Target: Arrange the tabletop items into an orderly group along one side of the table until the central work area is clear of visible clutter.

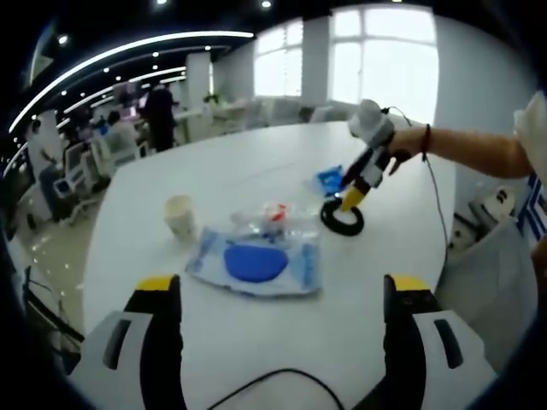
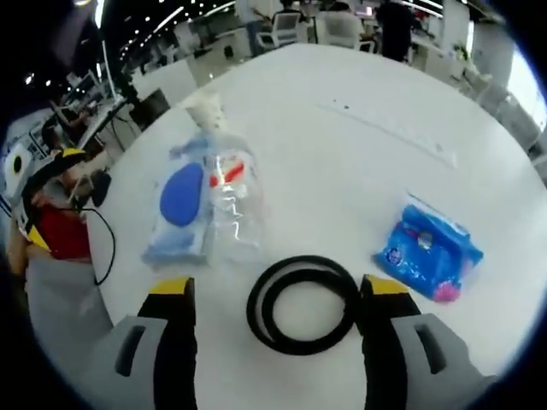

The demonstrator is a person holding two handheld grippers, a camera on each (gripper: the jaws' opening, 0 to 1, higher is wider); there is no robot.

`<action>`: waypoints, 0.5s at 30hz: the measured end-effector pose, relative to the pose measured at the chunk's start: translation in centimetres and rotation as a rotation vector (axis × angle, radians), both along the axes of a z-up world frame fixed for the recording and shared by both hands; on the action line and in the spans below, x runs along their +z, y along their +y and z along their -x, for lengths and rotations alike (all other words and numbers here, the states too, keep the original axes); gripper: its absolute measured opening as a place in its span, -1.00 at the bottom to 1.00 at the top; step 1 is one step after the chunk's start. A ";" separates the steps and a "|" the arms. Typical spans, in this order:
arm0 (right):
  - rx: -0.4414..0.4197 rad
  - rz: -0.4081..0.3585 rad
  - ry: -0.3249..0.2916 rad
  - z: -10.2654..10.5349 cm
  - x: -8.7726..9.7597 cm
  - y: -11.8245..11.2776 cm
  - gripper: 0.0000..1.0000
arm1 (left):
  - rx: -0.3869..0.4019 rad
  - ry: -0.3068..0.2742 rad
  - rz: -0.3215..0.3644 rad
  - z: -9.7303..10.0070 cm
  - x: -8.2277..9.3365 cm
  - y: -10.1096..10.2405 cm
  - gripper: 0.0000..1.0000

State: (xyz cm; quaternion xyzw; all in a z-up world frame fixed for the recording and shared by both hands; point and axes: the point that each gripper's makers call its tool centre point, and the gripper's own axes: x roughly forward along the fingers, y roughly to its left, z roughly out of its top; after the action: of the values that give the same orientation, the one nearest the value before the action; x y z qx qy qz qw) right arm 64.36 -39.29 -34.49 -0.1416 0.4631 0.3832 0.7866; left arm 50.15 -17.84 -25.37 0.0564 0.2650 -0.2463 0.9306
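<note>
Right tongs (image 2: 272,295) spread wide — black ring (image 2: 302,303) lying between them

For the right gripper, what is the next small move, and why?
Probably lower the right gripper a little and close the jaws on the near edge of the black ring. The jaws stand open on either side of it, and it lies flat on the white table, beside the blue packet.

Bright open office: tall windows (image 1: 359,51), curved ceiling light strips (image 1: 128,53), distant desks and chairs (image 2: 282,30).
</note>
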 end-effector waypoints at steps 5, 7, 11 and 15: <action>0.028 -0.033 -0.025 0.2 0.5 2.1 0.78 | -0.008 -0.003 -0.009 0.2 0.1 -0.1 0.92; 0.032 -0.041 -0.034 0.1 0.6 2.7 0.85 | -0.009 -0.003 -0.007 0.3 0.1 -0.1 0.92; 0.042 -0.058 -0.049 0.0 0.6 4.1 0.92 | -0.006 -0.002 0.001 0.4 0.1 0.0 0.92; 0.036 -0.107 -0.015 0.1 0.4 5.9 0.94 | -0.009 -0.001 0.012 0.5 0.2 -0.1 0.92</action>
State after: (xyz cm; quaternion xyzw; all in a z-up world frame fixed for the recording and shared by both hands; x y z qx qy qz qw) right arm 64.25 -33.41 -34.04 -0.1106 0.4332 0.4206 0.7895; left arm 49.69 -17.98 -25.19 0.0521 0.2628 -0.2522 0.9299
